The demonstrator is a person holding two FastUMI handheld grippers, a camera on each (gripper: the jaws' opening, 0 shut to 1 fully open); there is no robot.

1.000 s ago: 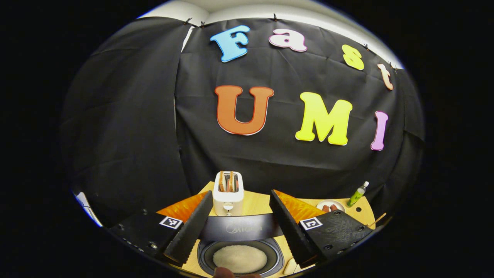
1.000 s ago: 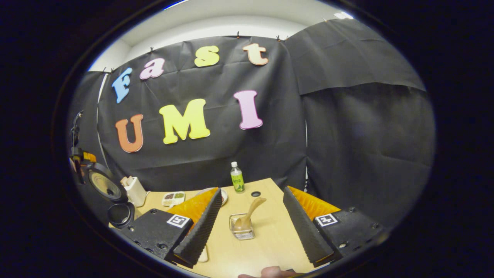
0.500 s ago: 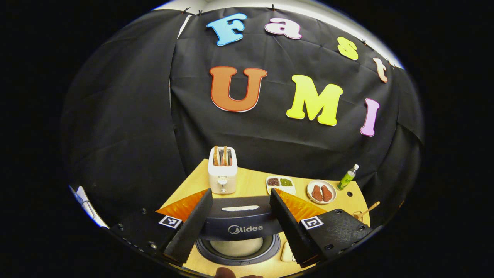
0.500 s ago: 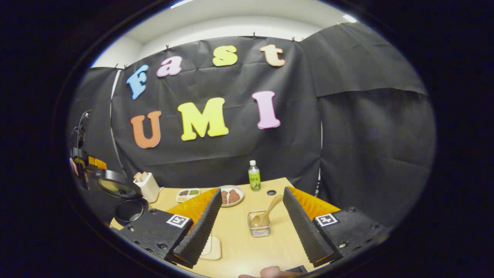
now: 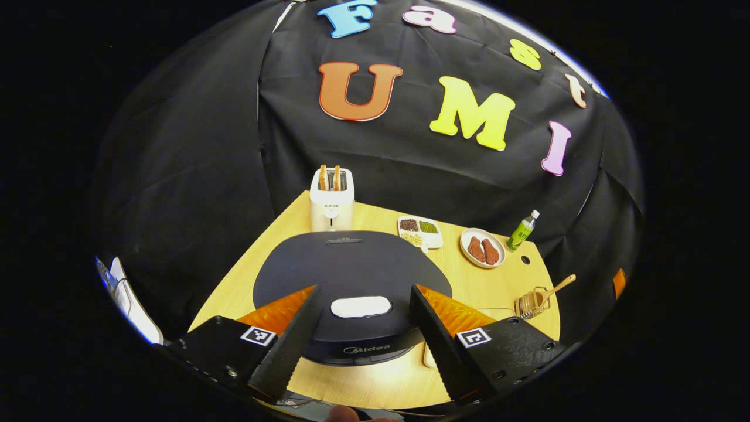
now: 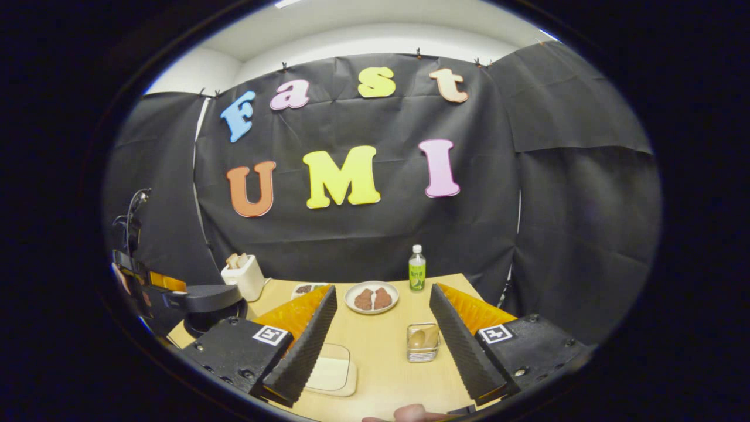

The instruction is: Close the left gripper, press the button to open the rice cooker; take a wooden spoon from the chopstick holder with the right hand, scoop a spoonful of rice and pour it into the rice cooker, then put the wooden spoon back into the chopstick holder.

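Rice cooker sits lid-down between the spread fingers of the left gripper. Right gripper also released, empty, near the chopstick holder with the wooden spoon. Risk: pressing the button with open fingers straddles it, so the lid stays latched.

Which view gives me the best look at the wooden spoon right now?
The left gripper view: the spoon leans out of the wire holder, handle plainly visible at the table's right edge. In the right gripper view the holder sits between the open fingers, but the spoon points toward the camera, so only a foreshortened pale shape shows.
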